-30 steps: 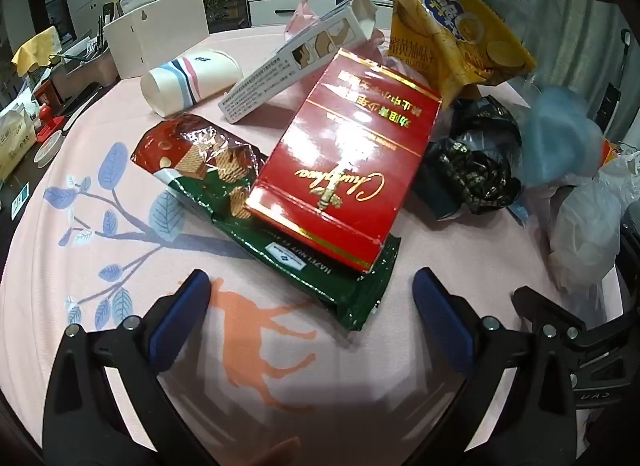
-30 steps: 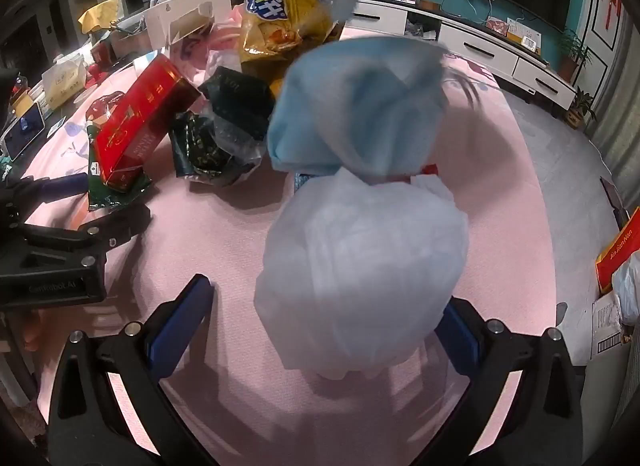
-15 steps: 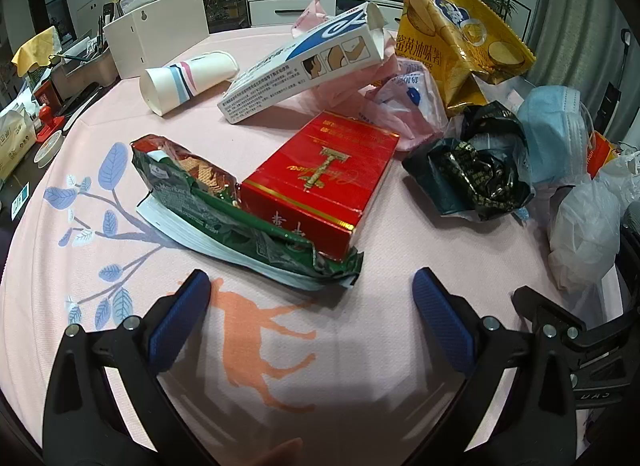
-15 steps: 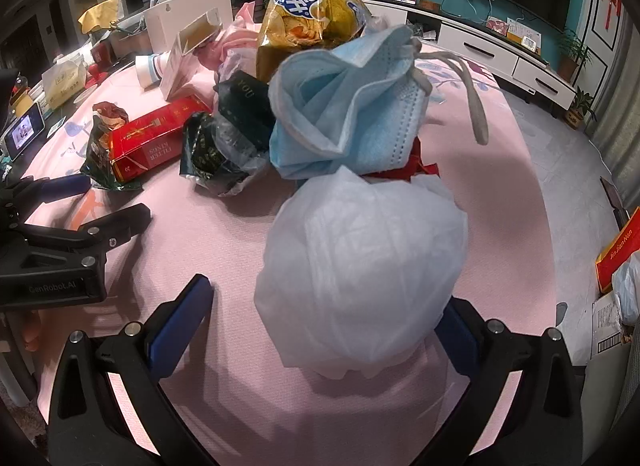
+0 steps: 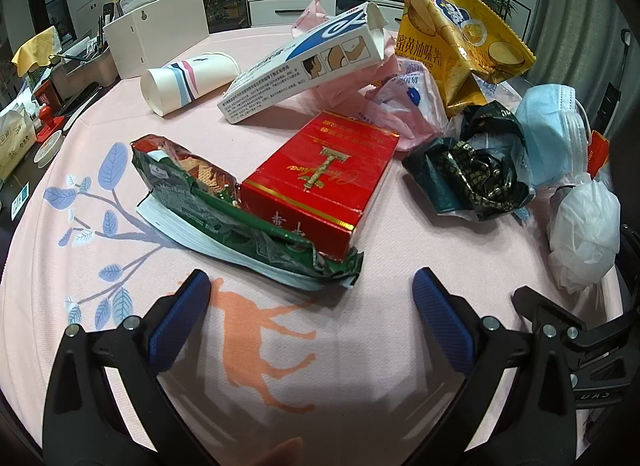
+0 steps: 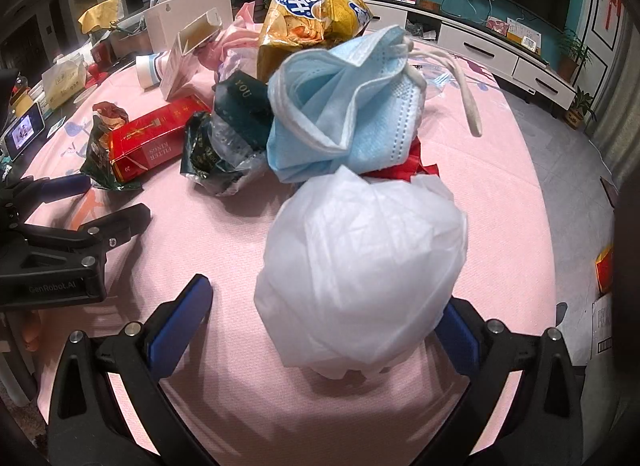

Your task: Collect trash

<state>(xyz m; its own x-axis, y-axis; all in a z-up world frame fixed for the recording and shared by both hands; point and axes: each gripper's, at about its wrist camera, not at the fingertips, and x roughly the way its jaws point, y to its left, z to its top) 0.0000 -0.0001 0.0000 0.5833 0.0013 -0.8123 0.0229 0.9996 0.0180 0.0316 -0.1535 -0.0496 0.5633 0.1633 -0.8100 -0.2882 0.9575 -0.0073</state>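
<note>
Left tongs and right tongs both gape wide, held low.

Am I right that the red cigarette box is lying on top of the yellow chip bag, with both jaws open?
Not quite: the red cigarette box lies on the green wafer wrapper, as the left wrist view shows. The yellow chip bag stands apart behind it. Both jaws are open.

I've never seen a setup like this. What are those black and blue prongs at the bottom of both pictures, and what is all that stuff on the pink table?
No robot here: a person holds a hand-held gripper in each hand, each carrying a camera looking along its fingers. The left hand-held gripper is open over a red box lying on a green wrapper. The right hand-held gripper is open around a white plastic bag, with a blue face mask behind it. Nothing is held. The pink tablecloth carries the trash.
</note>
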